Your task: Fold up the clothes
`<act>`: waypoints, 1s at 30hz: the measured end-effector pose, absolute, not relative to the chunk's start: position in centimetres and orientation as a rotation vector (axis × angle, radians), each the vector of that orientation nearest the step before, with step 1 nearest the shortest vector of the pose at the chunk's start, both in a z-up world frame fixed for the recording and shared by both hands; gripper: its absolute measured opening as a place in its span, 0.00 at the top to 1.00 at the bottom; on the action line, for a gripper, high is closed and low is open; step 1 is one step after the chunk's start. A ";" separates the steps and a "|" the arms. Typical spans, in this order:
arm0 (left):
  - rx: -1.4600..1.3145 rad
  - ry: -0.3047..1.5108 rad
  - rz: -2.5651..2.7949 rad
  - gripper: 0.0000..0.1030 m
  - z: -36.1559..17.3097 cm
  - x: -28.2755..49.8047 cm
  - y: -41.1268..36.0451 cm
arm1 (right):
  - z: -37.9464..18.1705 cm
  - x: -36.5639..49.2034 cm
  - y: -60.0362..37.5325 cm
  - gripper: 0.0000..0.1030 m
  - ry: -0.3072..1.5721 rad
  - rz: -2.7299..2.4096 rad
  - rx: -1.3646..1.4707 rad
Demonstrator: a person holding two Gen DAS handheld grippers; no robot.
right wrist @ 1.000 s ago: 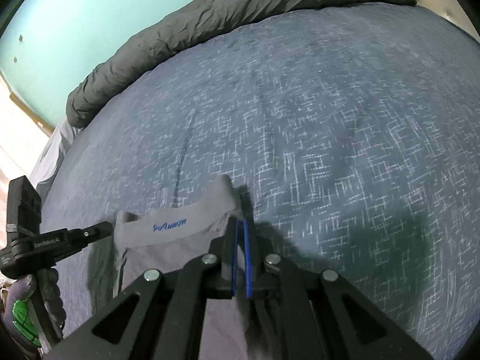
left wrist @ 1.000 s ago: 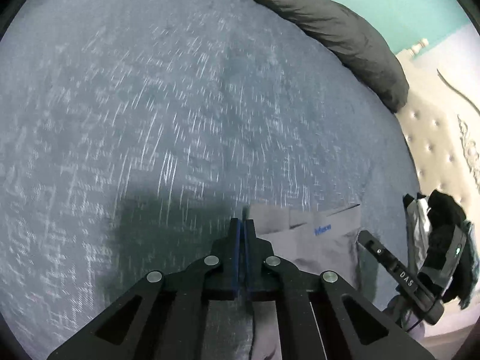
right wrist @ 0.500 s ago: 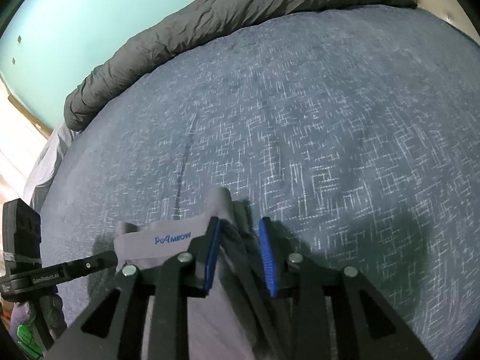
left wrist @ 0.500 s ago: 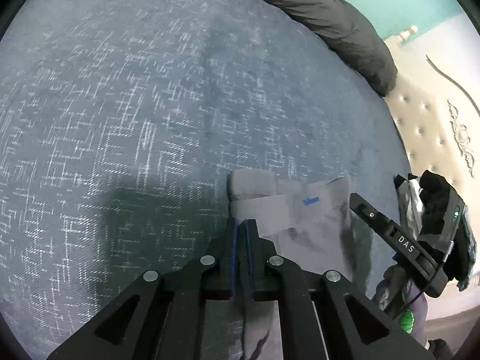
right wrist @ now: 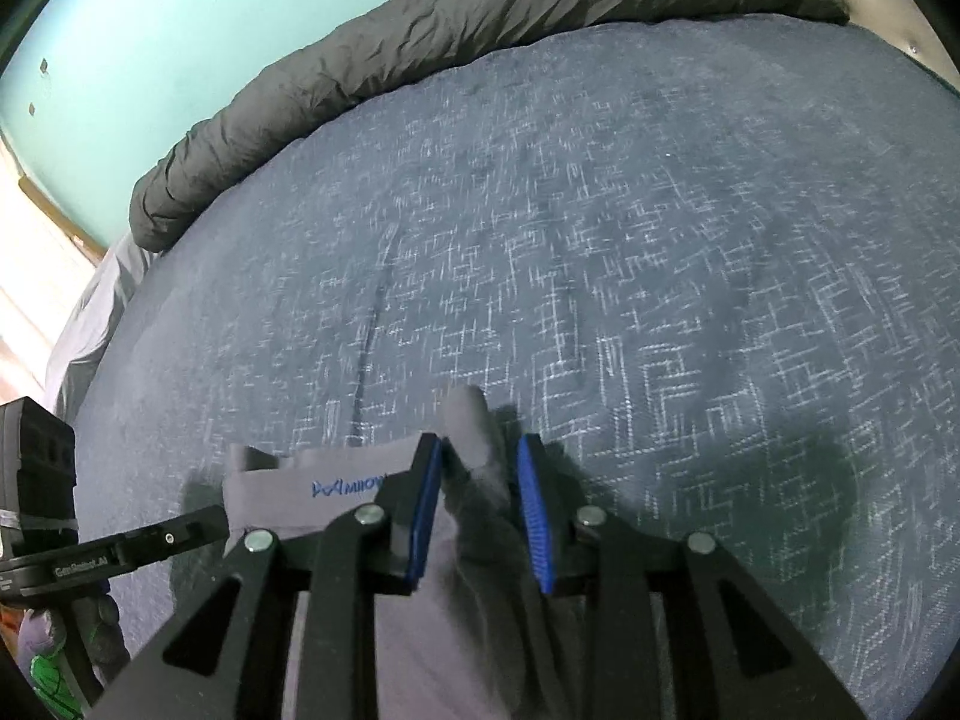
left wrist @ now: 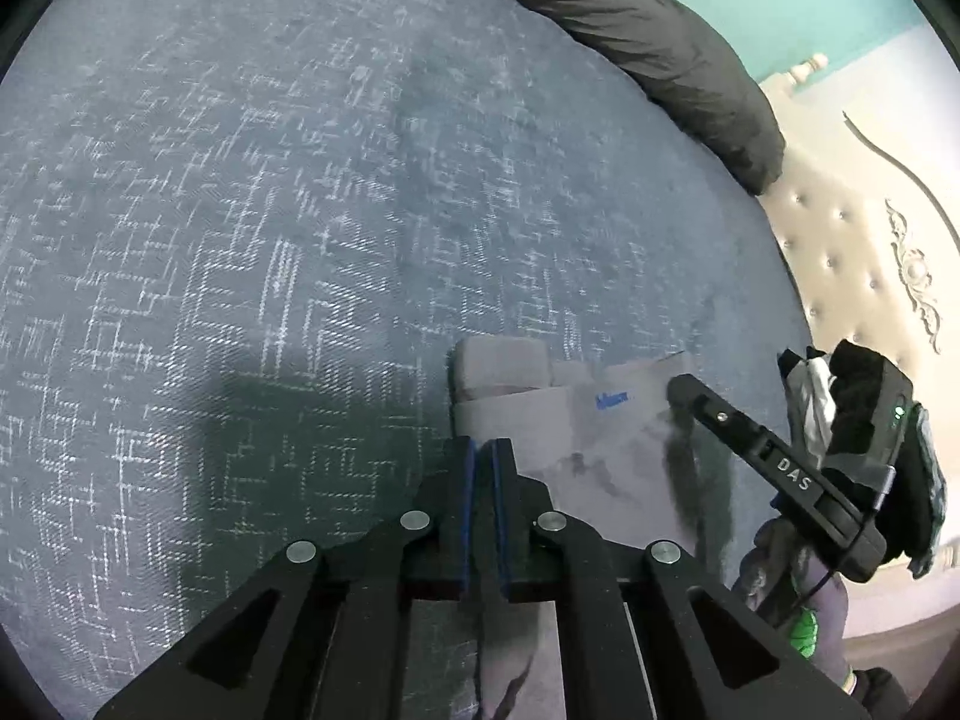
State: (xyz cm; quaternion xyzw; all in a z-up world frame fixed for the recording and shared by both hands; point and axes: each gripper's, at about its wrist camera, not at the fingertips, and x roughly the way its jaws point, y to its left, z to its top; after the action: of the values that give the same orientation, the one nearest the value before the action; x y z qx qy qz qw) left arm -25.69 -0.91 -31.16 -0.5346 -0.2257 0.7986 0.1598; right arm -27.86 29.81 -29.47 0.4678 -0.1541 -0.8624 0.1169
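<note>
Grey garment (right wrist: 336,498) on bed (right wrist: 600,240), lower centre. Right gripper (right wrist: 480,456) released, jaws just opened, fabric loose between. Left gripper (left wrist: 483,450) clenched on garment edge.

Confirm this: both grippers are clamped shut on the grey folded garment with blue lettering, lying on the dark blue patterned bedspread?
Not quite. The right wrist view shows the right gripper open, its jaws just parted, the grey folded garment loose between them. The left gripper stays shut on the cloth's edge. It lies on the dark blue patterned bedspread.
</note>
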 end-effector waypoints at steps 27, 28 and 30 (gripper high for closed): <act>-1.502 -0.594 2.304 0.95 -31.5 -26.0 -0.6 | -29.3 -27.1 30.1 0.96 -0.401 -2.518 1.337; -1.494 -0.598 2.305 0.95 -31.4 -26.0 -0.7 | -29.4 -27.1 30.2 0.96 -0.399 -2.519 1.339; -1.484 -0.613 2.310 0.96 -31.2 -26.1 -0.8 | -29.5 -27.1 30.4 0.96 -0.403 -2.520 1.342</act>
State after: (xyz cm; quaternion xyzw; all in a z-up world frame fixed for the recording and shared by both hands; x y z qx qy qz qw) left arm -26.13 -0.82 -31.19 -0.5204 -0.2150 0.8101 0.1634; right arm -27.10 30.35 -29.52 0.4614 -0.1385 -0.8668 0.1287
